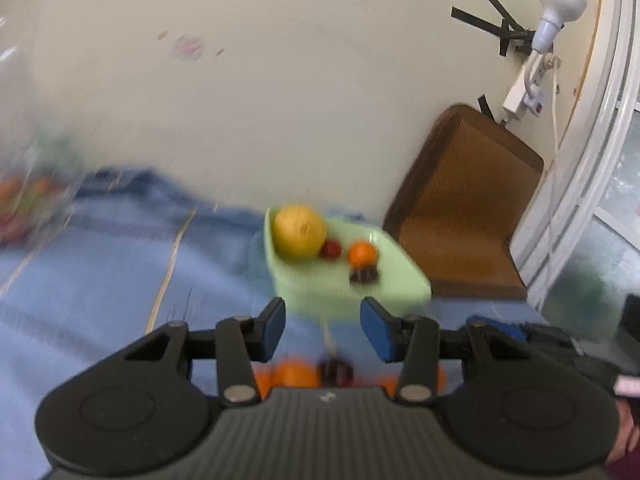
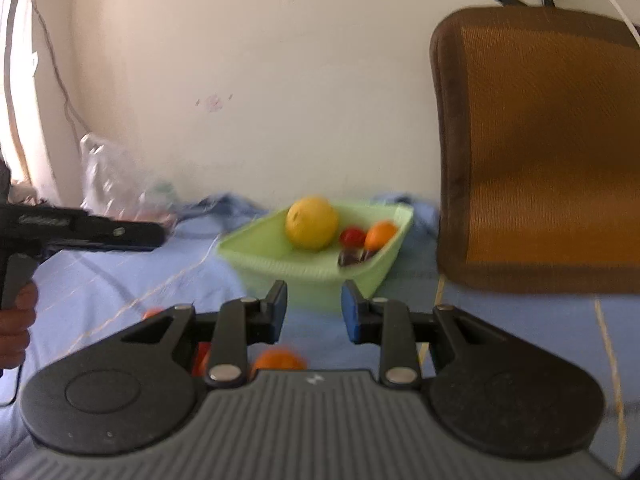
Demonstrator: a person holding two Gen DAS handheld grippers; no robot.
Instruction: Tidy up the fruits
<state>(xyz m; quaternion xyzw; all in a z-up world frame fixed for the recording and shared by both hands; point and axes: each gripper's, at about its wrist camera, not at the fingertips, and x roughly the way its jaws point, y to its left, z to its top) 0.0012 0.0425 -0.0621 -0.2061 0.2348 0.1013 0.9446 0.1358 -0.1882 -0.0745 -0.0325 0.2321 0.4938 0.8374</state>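
A pale green basket (image 1: pixel 400 284) (image 2: pixel 256 258) stands on the blue cloth by the wall. It holds a big yellow fruit (image 1: pixel 299 231) (image 2: pixel 312 222), a small red fruit (image 1: pixel 331 249) (image 2: pixel 352 237), an orange (image 1: pixel 362 253) (image 2: pixel 380 235) and a dark item (image 1: pixel 363 275). My left gripper (image 1: pixel 322 326) hovers open in front of the basket, nothing between its fingers. Under it lie loose oranges (image 1: pixel 294 374) and a dark red fruit (image 1: pixel 336 370). My right gripper (image 2: pixel 314 308) is open too and holds nothing. An orange (image 2: pixel 278 360) lies below it. Both views are blurred.
A brown mesh chair back (image 1: pixel 460 208) (image 2: pixel 540 152) stands right of the basket. A clear plastic bag (image 1: pixel 28 200) (image 2: pixel 120 184) with fruit lies at the far left. A bulb and power strip (image 1: pixel 528 84) hang on the wall. A hand (image 2: pixel 16 320) holds the left tool.
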